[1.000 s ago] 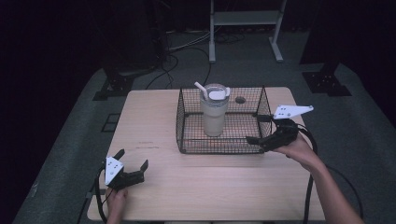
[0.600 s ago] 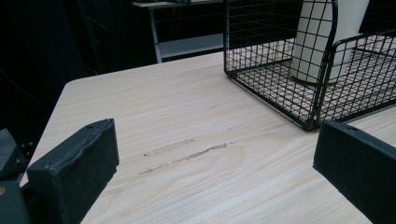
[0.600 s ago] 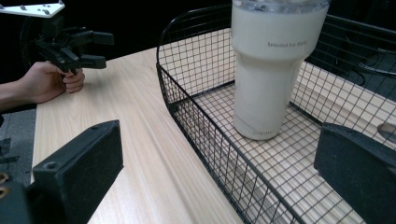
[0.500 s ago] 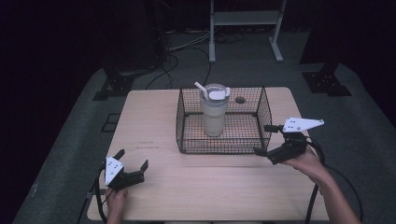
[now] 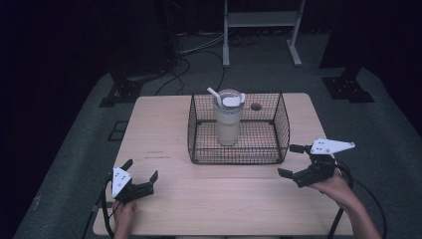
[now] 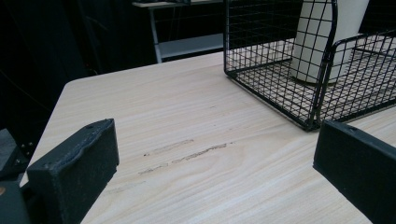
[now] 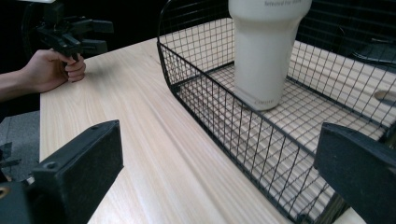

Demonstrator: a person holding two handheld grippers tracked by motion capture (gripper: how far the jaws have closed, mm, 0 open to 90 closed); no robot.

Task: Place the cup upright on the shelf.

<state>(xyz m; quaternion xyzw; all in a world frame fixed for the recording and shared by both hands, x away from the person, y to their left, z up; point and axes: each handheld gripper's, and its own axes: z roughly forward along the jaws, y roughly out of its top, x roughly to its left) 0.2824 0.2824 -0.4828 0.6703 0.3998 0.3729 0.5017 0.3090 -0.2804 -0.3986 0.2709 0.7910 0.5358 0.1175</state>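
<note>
The tall cream tumbler with a clear lid and white straw [image 5: 228, 122] is standing upright inside the black wire basket [image 5: 238, 155], toward its left half, its long axis vertical. The right gripper [image 5: 294, 162] is hovering just off the basket's near right corner, jaws spread and holding nothing, probably the nearer of the two. The left gripper [image 5: 140, 175], also spread and empty, is sitting well apart at the light wooden table [image 5: 219, 199]'s near left.
</note>
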